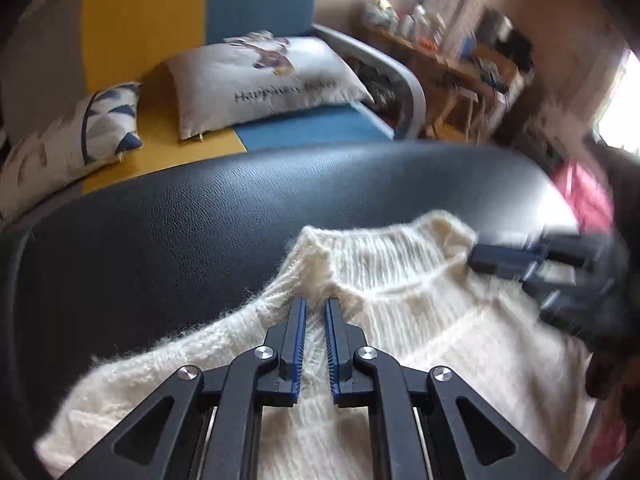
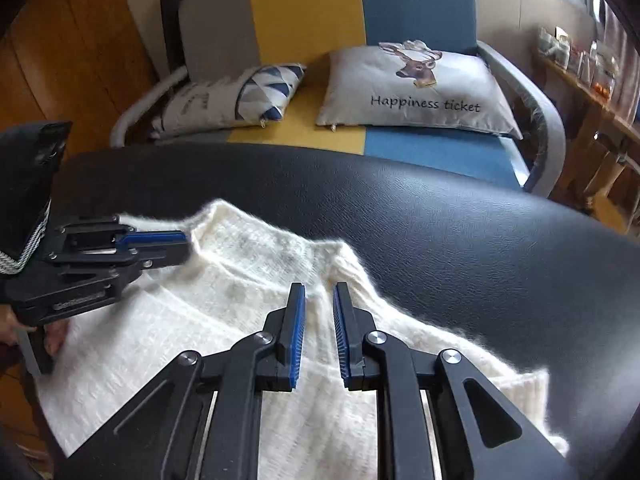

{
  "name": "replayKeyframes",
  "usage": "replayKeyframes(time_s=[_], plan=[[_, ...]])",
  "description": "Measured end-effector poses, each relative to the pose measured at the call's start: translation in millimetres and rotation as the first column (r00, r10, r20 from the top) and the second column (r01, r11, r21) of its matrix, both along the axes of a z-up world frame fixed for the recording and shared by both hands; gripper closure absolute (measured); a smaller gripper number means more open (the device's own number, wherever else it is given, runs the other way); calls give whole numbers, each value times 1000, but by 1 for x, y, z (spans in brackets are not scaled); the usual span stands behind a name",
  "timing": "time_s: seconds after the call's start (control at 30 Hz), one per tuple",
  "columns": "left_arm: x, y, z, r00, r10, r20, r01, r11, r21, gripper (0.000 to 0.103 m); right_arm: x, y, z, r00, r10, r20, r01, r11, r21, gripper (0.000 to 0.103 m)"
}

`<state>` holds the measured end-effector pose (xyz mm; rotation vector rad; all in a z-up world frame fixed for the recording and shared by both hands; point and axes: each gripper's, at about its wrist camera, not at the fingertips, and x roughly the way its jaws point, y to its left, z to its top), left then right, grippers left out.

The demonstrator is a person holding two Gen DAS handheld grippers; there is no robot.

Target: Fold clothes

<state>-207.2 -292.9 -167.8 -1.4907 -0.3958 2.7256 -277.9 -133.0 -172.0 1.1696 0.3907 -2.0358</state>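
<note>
Behind your work stands a sofa (image 2: 304,20) in grey, yellow and blue panels, with a pale tube armrest at each end. In front of it, filling most of both views, is a black leather-look pad (image 1: 168,232), and on it lies the sweater (image 1: 420,320), cream and fuzzy, spread flat with its ribbed collar (image 2: 260,246) toward the sofa.

Two cushions lean on the sofa. The grey cushion (image 2: 416,88) carries a deer's head wearing a hat, and under it you can read "Happiness ticket". The smaller one, the triangle cushion (image 2: 248,92), has blue triangles; the letters on its pale half are too blurred to read. A wooden shelf (image 2: 580,72) with jars and packets runs along the far right wall.

Your left gripper (image 1: 316,306) sits over the sweater's shoulder just beside the collar, jaws slightly apart with nothing between them. Your right gripper (image 2: 319,290) sits over the other shoulder, jaws likewise parted a little and gripping nothing. Each shows side-on in the other's view, tips at the collar's edge.
</note>
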Motion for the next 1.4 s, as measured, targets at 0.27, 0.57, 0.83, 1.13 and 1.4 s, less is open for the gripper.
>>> replayKeyframes(time_s=[0.27,0.57,0.83,1.13,1.4], plan=[[21,-13,5,995,95,-23,-93,994,64,94,5,22,5,999,-24,-25,24,1000,-16,87],[90,-21,32,988,46,-149,-51,998,-29,89,18,120,46,997,-67,-43,69,997,29,87],[98,-19,13,992,78,-99,-88,991,-101,89,9,131,1,983,-180,-28,181,983,33,87],[199,-32,56,971,103,-218,-132,983,-125,84,69,108,60,993,-93,-76,89,995,-55,65],[299,-23,49,965,183,-186,-204,974,-103,83,159,68,62,994,33,-101,-44,992,-115,47]])
